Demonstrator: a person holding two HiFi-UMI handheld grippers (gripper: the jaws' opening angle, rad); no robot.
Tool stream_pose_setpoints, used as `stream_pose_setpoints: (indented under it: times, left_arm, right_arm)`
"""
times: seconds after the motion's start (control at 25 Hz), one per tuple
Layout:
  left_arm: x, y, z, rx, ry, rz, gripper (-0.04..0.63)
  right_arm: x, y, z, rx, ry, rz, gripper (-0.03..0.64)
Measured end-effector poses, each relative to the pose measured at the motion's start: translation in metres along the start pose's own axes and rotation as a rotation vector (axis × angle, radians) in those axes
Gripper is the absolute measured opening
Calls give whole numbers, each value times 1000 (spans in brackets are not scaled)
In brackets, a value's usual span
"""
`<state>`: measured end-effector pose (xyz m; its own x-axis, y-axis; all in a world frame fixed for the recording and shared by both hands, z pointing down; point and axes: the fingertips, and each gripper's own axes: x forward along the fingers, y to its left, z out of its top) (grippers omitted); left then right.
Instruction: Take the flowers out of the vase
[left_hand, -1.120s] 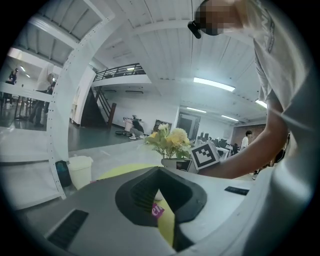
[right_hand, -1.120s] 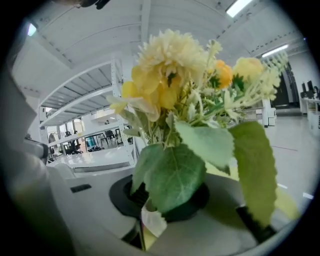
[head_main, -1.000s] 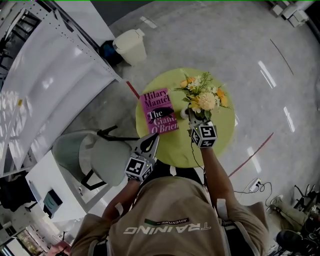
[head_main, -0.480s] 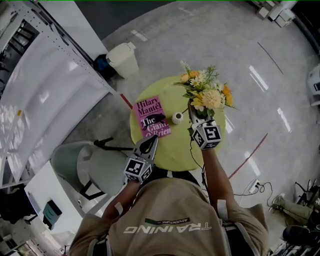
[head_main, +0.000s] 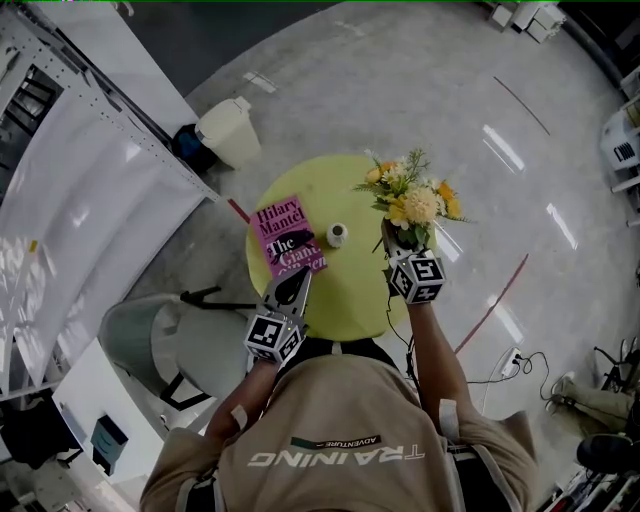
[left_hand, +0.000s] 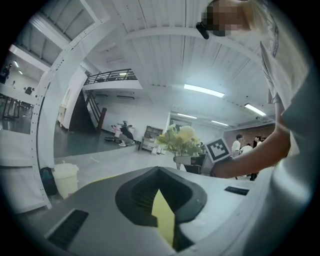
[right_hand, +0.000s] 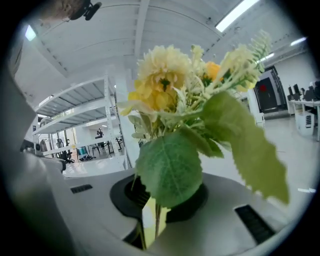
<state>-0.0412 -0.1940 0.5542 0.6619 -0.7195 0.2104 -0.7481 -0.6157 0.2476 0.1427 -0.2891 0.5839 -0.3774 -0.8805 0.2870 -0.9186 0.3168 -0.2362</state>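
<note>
Aloft, cream, yellow and orange flowers (head_main: 415, 200), broad green leaves, stems pinched in the right tool (head_main: 392, 233), vase (head_main: 337, 234) apart.

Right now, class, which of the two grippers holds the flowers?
The right gripper: its jaws clamp the stems of the flowers. The left gripper holds nothing.

In the head view, the left claw (head_main: 298, 280) covers the near edge of the book (head_main: 281, 232), cutting off its lowest title line. The right claw (head_main: 393, 238) hides the stems of the flowers (head_main: 411, 198). The person's torso (head_main: 340, 430) hides the near edge of the counter (head_main: 340, 185). The inside of the vase (head_main: 337, 234) is too small to tell.
</note>
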Motion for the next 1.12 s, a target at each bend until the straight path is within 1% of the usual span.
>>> stream_pose_setpoints:
  times: [0.2,0.44,0.72,0.92,1.12]
  left_arm:
    - [3,-4,-8,-1,24,2,2]
    - [9,-11,-18,-6,57,4,2]
    - [16,-7,-26,-12,83,26,2]
    - [25,-1,-24,-16,90,33,2]
    - [40,3,-21,-20,89,34,2]
  right_arm:
    - [-8,-18,-59,66,139,-13,37]
    - [-1,-36,-110,168,256,-13,37]
    - [18,-51,-153,239,369,-32,38]
    - [23,-59,-180,310,455,-66,51]
    - [25,-65,-203,314,542,-83,77]
